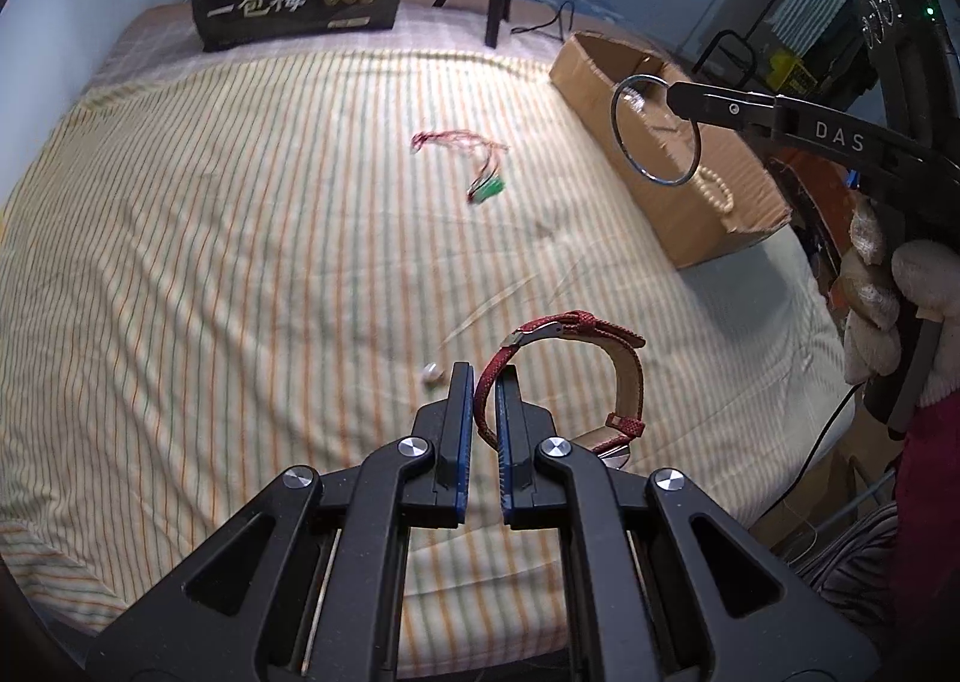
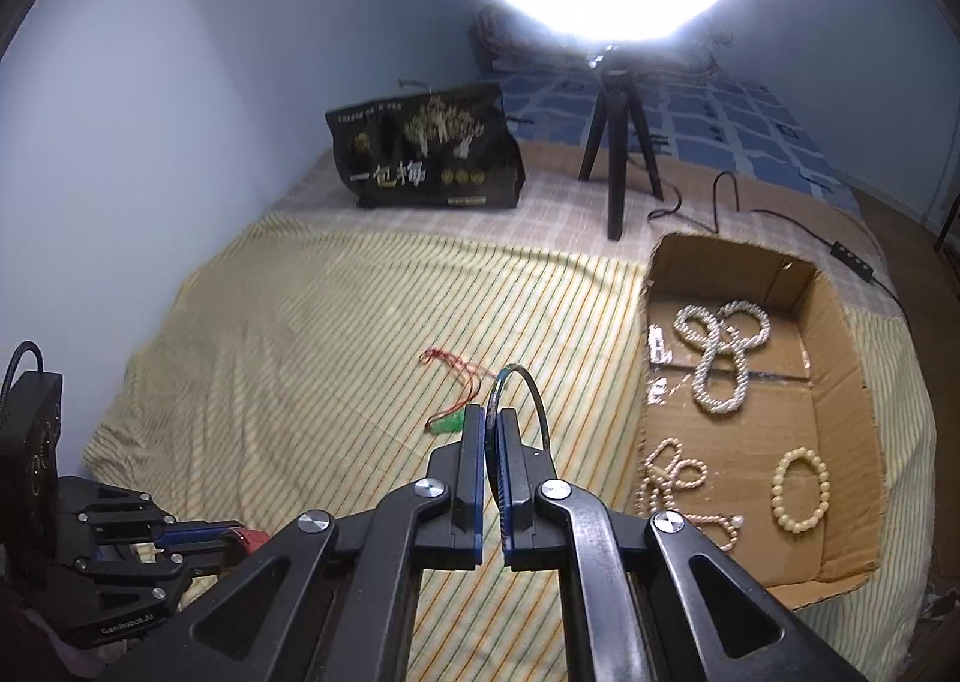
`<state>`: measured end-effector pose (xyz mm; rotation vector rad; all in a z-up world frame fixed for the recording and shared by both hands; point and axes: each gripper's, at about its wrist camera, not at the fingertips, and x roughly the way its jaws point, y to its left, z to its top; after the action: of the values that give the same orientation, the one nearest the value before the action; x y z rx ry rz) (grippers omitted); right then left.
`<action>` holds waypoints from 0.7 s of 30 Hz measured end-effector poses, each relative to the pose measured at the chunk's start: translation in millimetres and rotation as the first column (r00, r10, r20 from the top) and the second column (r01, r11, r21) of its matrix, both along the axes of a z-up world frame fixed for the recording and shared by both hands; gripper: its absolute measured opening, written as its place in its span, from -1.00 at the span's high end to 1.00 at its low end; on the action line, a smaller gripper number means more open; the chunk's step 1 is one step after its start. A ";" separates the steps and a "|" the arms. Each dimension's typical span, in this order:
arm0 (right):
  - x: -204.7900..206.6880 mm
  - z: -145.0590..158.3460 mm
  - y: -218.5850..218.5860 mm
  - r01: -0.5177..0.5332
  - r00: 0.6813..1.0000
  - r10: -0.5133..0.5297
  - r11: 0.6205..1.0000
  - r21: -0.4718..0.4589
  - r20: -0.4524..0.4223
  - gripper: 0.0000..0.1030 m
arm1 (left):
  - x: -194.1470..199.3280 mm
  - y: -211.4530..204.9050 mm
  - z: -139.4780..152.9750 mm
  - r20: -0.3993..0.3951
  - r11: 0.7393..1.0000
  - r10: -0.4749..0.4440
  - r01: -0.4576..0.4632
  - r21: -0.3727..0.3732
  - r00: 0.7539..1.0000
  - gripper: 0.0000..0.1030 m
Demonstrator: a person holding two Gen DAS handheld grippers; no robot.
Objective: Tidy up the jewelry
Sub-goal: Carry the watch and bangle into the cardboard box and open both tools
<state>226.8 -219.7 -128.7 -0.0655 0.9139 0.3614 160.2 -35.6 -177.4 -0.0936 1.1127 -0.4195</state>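
My left gripper (image 1: pixel 485 376) is shut on the strap of a red watch (image 1: pixel 576 364), which hangs above the striped bedsheet. My right gripper (image 2: pixel 492 418) is shut on a thin metal bangle (image 2: pixel 537 394); in the left wrist view that bangle (image 1: pixel 624 142) hangs in front of the cardboard box (image 1: pixel 708 238). A red cord with a green pendant (image 1: pixel 486 189) lies on the sheet between the grippers, also visible as the pendant (image 2: pixel 450 423) just beyond my right fingertips. A small white bead (image 1: pixel 432 371) rests on the sheet near my left fingertips.
The open cardboard box (image 2: pixel 840 358) at the right holds pearl necklaces (image 2: pixel 720 358) and a cream bead bracelet (image 2: pixel 801 490). A black bag (image 2: pixel 429 154) and a ring light on a tripod (image 2: pixel 618 142) stand at the back. A gloved hand (image 1: pixel 900 310) holds the right gripper.
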 end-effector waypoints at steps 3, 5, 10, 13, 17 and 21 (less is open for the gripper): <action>1.2 6.8 -8.8 0.015 1.000 -0.016 1.000 0.014 0.011 0.99 | 5.8 -8.8 5.9 0.014 1.000 -0.004 0.004 -0.008 1.000 0.91; 3.2 10.6 -16.4 0.030 0.999 -0.030 0.999 0.024 0.017 0.99 | 9.4 -14.5 8.8 0.019 1.000 -0.006 0.006 -0.013 1.000 0.91; 8.1 18.9 -35.5 0.062 0.997 -0.064 0.997 0.046 0.032 0.99 | 18.1 -36.0 17.2 0.040 0.999 -0.028 0.029 -0.023 0.999 0.91; 11.3 23.0 -48.3 0.087 0.995 -0.089 0.995 0.054 0.043 0.99 | 24.3 -50.3 21.8 0.049 0.999 -0.042 0.044 -0.031 0.998 0.90; 17.5 24.6 -67.9 0.130 0.990 -0.133 0.989 0.067 0.049 0.99 | 34.1 -69.9 25.9 0.061 0.997 -0.061 0.063 -0.034 0.996 0.90; 24.3 22.3 -85.7 0.172 0.983 -0.176 0.982 0.080 0.043 0.99 | 42.6 -88.6 28.1 0.068 0.996 -0.076 0.079 -0.034 0.995 0.90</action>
<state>251.1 -305.4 -106.3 0.0747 0.8489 0.2298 202.8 -124.2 -149.2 -0.0684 1.0452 -0.5096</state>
